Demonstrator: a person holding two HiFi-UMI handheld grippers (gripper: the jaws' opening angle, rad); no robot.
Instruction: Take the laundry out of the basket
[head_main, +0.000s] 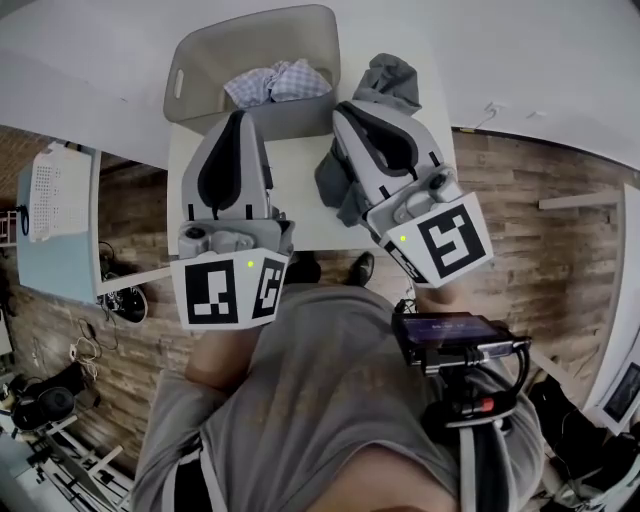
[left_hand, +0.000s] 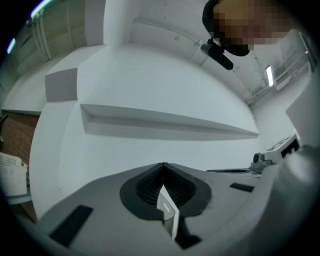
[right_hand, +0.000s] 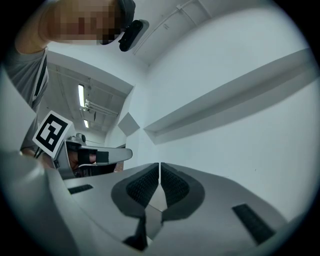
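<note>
Both empty, jaws together: left tool, right tool; white table, grey cloth seemingly on it; wood-plank floor

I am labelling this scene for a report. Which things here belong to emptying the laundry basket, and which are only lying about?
Belongs to the job: basket; checked cloth inside it; grey garment beside it on the table; left gripper and right gripper, both shut, empty.
Just lying about: cables on the floor; light blue panel at the left.
</note>
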